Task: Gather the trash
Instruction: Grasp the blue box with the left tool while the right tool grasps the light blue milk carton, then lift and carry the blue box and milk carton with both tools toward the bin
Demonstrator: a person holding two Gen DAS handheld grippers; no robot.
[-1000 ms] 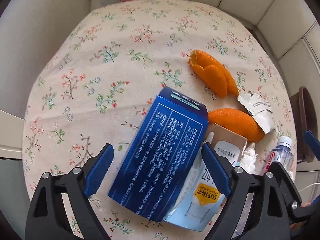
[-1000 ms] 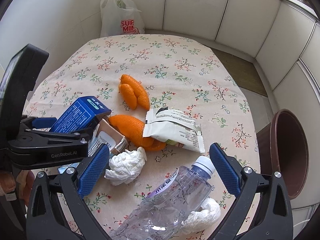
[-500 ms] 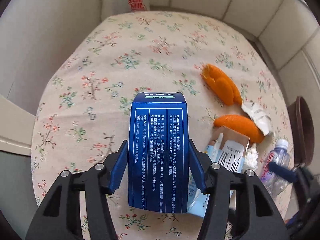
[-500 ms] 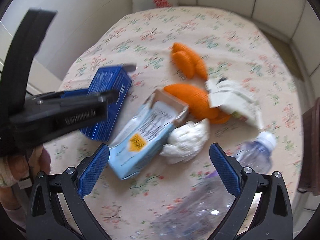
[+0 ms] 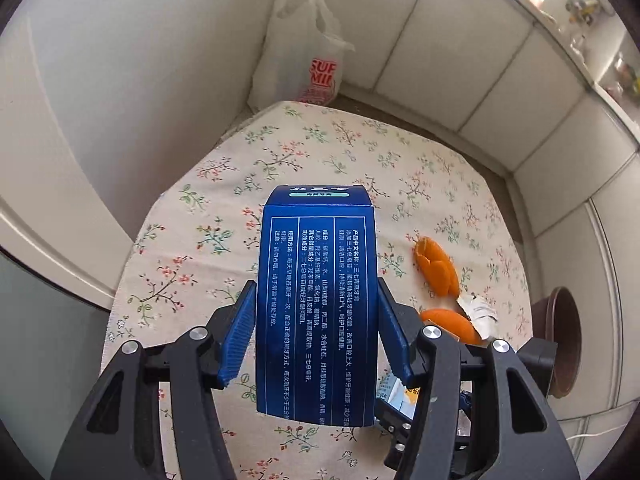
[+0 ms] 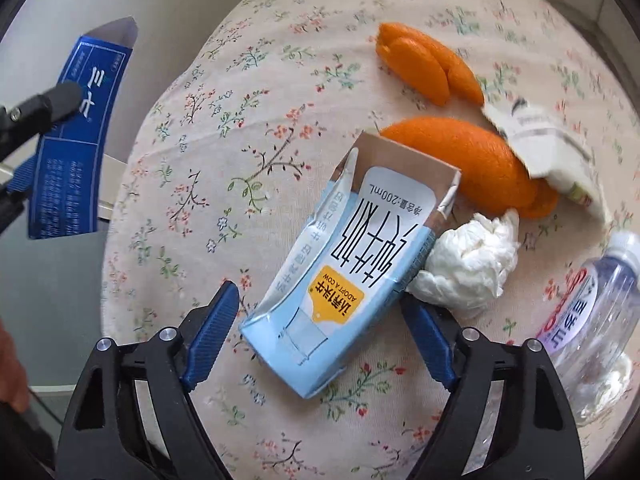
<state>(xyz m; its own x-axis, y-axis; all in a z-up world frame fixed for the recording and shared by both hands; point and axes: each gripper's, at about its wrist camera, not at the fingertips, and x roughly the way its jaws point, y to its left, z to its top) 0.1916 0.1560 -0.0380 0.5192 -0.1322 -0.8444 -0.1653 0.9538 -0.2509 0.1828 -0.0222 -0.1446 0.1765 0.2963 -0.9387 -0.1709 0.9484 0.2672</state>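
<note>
Now | left claw (image 5: 316,334) clamps blue box (image 5: 316,304) | right claw (image 6: 320,336) spread around milk carton (image 6: 344,264)

Blue box (image 5: 316,304): white print on its face, lifted clear of the table, pinched on both long sides, end flap open in the right wrist view (image 6: 76,128).
Milk carton (image 6: 344,272): pale blue, yellow label, flattened, top torn open, lying on the floral cloth.
Tissue wad (image 6: 468,264): white, crumpled, touching the carton's right edge.
Two orange peels (image 6: 464,164) (image 6: 428,66): nearer one just behind the carton, farther one apart.
Torn wrapper (image 6: 548,148): white, overlapping the nearer peel.
Clear plastic bottle (image 6: 588,312): on its side, right edge, white cap on.
Brown bin (image 5: 560,344): beside the table, mouth visible.
</note>
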